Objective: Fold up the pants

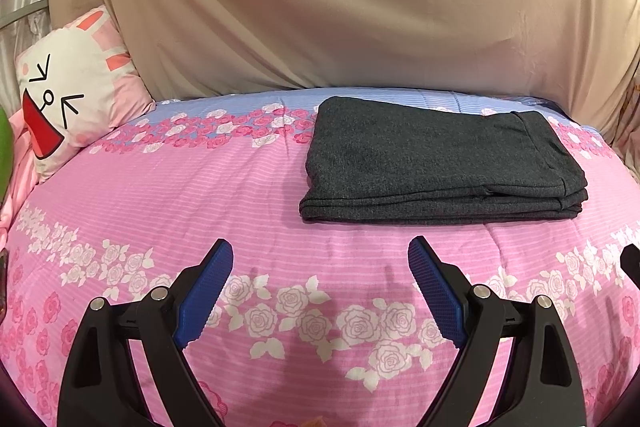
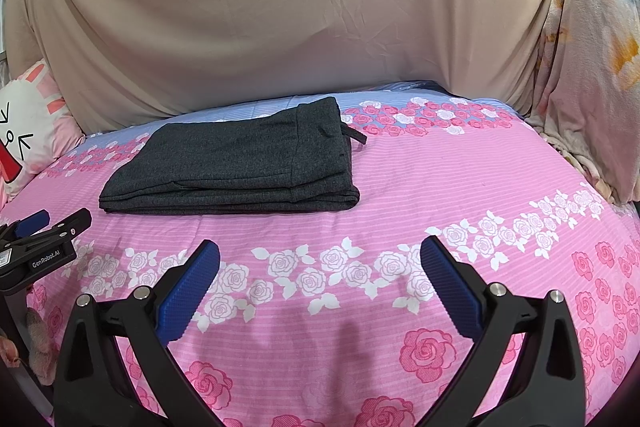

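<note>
Seeing folded grey pants (image 1: 440, 163) far ahead, both left gripper (image 1: 320, 259) and right gripper (image 2: 320, 259) spread empty; any snag unfolds them.

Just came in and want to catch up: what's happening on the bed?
A person holds two handheld grippers over a pink rose-print bedspread. The dark grey knit pants already lie folded in a flat rectangular stack. Both the left gripper and the right gripper are open, empty, and clear of the pants, so the folding looks finished.
</note>
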`<control>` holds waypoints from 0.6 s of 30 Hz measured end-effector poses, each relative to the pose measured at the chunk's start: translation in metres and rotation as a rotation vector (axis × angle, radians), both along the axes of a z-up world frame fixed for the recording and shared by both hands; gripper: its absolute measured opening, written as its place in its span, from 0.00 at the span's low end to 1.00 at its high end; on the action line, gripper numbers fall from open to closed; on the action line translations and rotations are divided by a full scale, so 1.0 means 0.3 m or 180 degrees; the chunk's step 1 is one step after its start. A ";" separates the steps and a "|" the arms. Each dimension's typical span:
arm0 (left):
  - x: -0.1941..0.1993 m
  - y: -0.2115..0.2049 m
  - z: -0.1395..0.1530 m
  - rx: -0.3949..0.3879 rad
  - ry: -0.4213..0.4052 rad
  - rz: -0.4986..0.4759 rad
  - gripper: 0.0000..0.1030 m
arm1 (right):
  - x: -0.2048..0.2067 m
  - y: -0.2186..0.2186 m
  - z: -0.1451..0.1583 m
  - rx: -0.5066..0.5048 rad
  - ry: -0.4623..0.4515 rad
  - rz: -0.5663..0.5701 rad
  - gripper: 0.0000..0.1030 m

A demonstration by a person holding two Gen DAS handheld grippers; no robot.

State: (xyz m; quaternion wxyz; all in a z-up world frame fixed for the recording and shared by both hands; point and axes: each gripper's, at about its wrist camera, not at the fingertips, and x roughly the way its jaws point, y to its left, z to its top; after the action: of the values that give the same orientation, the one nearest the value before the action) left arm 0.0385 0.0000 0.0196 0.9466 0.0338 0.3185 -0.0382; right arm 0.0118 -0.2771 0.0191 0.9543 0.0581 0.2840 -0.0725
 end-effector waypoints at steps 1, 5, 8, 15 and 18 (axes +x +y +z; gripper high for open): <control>0.000 0.001 0.001 0.0002 -0.0003 0.0000 0.84 | 0.000 0.000 0.000 0.0000 -0.0001 -0.0001 0.95; -0.004 -0.002 0.003 0.0021 -0.0022 -0.0018 0.84 | 0.000 0.000 0.000 -0.0001 -0.0003 -0.0001 0.95; -0.003 -0.008 0.004 0.0047 -0.0005 -0.0051 0.84 | -0.001 0.001 0.000 -0.0002 -0.0003 -0.0002 0.95; -0.010 -0.026 0.003 0.0126 -0.0006 -0.0090 0.84 | -0.001 0.001 0.000 -0.0001 -0.0004 -0.0004 0.95; -0.010 -0.022 0.005 0.0124 -0.0030 -0.0030 0.90 | -0.001 0.001 0.000 -0.0001 -0.0003 -0.0004 0.95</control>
State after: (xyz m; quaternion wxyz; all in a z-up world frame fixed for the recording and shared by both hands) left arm 0.0354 -0.0068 0.0212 0.9470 0.0539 0.3145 -0.0363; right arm 0.0115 -0.2768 0.0191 0.9544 0.0581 0.2834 -0.0731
